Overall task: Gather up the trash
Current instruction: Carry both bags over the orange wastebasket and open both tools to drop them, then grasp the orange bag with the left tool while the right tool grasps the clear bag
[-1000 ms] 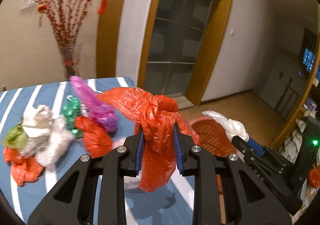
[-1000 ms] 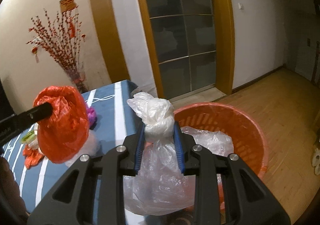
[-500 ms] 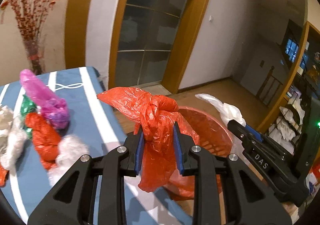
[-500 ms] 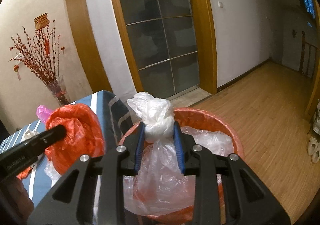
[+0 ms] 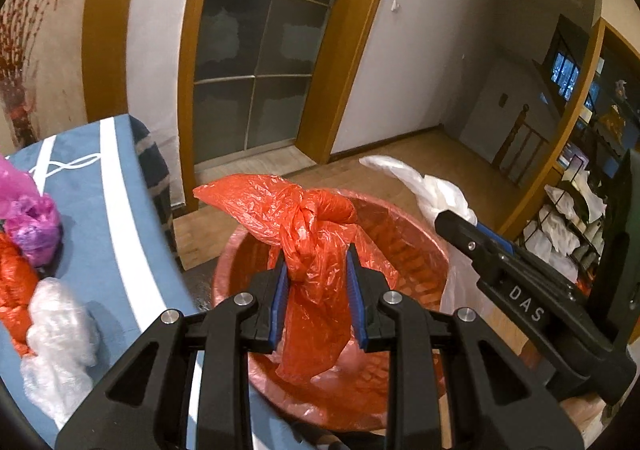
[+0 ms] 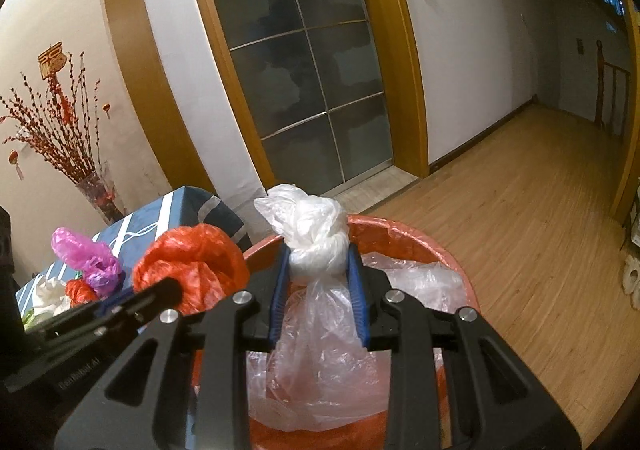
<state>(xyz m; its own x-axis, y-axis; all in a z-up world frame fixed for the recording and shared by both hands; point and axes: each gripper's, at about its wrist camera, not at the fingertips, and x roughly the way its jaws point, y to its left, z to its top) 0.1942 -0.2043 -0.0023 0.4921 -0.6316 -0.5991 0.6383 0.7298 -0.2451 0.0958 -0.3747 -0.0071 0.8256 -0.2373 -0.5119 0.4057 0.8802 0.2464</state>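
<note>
My left gripper (image 5: 316,298) is shut on a knotted red plastic bag (image 5: 308,242) and holds it above the orange basket (image 5: 404,246). My right gripper (image 6: 318,294) is shut on a knotted clear white plastic bag (image 6: 316,250), which also hangs over the orange basket (image 6: 424,238). The white bag (image 5: 436,194) and the right gripper show at the right of the left wrist view. The red bag (image 6: 192,266) shows at the left of the right wrist view. More clear plastic (image 6: 416,278) lies inside the basket.
A blue striped table (image 5: 120,218) stands left of the basket, with pink (image 5: 28,218), red (image 5: 12,278) and clear (image 5: 60,334) bags on it. A glass door (image 6: 304,82) and wooden floor (image 6: 520,202) lie beyond. A vase of red branches (image 6: 92,186) stands behind the table.
Both grippers have moved from over the table to over the basket, each still holding its bag. The basket now fills the lower part of both views.
</note>
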